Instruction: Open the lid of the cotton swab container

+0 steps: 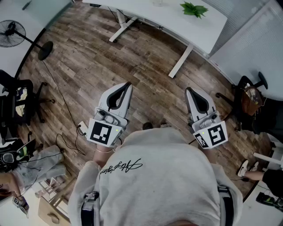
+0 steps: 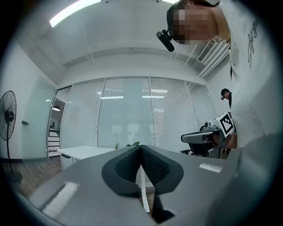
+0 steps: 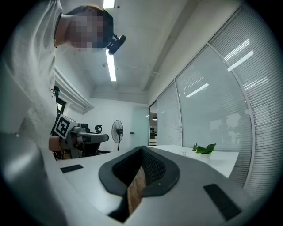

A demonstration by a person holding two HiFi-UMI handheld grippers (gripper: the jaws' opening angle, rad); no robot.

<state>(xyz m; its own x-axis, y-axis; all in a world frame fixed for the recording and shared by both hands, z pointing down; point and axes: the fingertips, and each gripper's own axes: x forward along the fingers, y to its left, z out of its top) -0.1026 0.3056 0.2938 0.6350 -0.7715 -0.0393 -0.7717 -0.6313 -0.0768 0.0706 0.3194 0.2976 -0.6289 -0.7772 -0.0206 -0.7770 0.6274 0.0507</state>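
Left tongs (image 1: 129,84) and right tongs (image 1: 187,90) clenched, empty, level over wood floor (image 1: 88,66).

A person in a grey sweatshirt (image 1: 154,176) is standing on a wood-plank floor (image 1: 88,62) and holding both tools out level ahead. The left tool (image 1: 128,84) and the right tool (image 1: 188,90) are sitting well apart, each with its jaws closed together on nothing and its marker cube facing the body. Beyond them a white bench (image 1: 146,13) is carrying a green plant (image 1: 193,9). A fan (image 1: 11,33) is standing at the left edge, a black office chair (image 1: 17,103) is sitting below it, and a second chair (image 1: 247,95) is sitting at the right edge.
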